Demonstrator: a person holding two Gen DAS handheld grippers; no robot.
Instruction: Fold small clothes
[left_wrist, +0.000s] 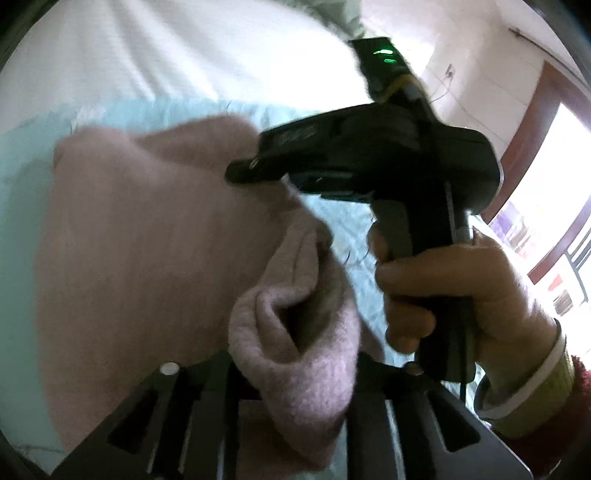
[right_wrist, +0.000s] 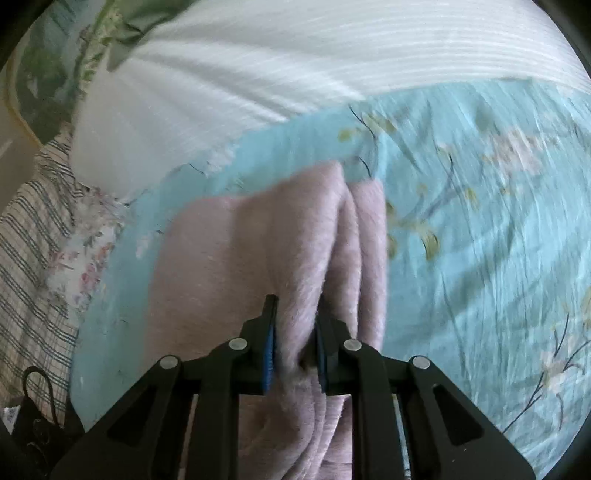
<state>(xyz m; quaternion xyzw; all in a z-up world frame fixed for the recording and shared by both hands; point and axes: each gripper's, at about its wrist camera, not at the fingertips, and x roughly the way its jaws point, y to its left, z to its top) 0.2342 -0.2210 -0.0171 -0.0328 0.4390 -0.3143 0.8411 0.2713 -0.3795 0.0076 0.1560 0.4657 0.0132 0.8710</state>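
A fuzzy pink garment (left_wrist: 147, 240) lies on a light blue floral sheet (right_wrist: 480, 221). In the left wrist view a bunched fold of the pink garment sits between my left gripper's (left_wrist: 291, 373) fingers and hides their tips. My right gripper (left_wrist: 243, 170), held in a hand, reaches in from the right with its tip on the garment's upper edge. In the right wrist view my right gripper (right_wrist: 295, 314) is shut on a ridge of the pink garment (right_wrist: 229, 258), with folds running away from it.
A white striped cover (right_wrist: 295, 55) lies beyond the blue sheet. A striped and floral pillow (right_wrist: 44, 221) sits at the left. A black strap (right_wrist: 33, 406) lies at the lower left. A window and wooden frame (left_wrist: 535, 184) stand to the right.
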